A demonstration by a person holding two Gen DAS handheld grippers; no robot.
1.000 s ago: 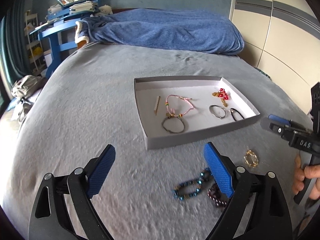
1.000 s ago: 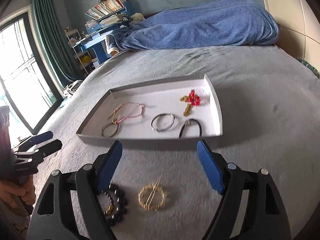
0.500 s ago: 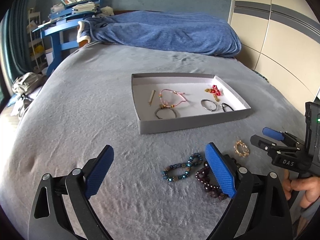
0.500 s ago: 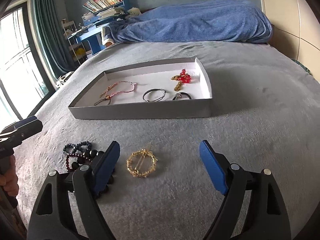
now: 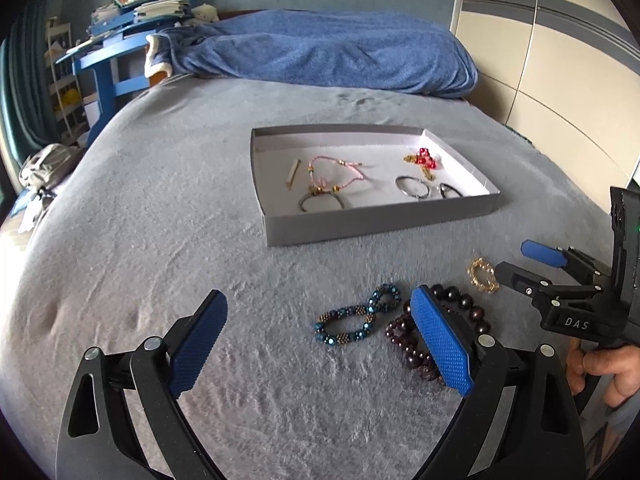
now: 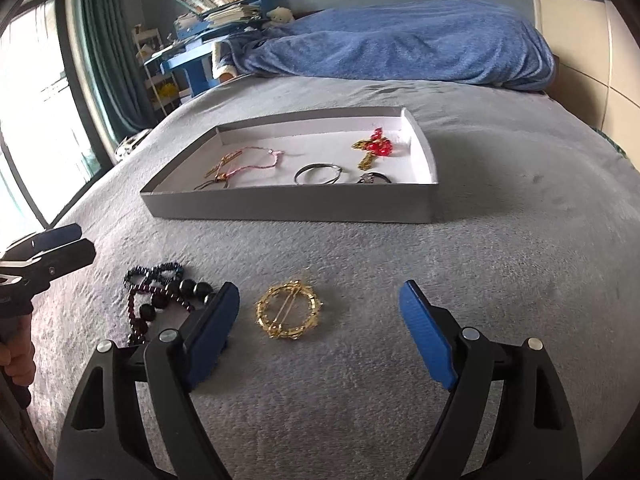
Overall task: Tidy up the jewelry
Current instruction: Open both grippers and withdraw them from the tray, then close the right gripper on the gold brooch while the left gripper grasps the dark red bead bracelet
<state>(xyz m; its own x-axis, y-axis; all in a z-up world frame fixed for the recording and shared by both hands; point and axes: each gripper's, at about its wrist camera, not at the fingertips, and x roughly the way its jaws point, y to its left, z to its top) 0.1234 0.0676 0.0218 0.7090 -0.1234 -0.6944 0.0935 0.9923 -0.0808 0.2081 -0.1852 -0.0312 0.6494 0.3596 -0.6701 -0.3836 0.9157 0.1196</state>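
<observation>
Left wrist view: the left tongs (image 5: 320,340) hang open and empty over the grey bed (image 5: 160,220), a blue beaded bracelet (image 5: 358,317) between them and the jewelry tray (image 5: 376,220) at 12 o'clock. Right wrist view: the right tongs (image 6: 318,332) gape empty around a gold brooch (image 6: 289,314), dark bead bracelets (image 6: 168,292) at 10 o'clock.
</observation>
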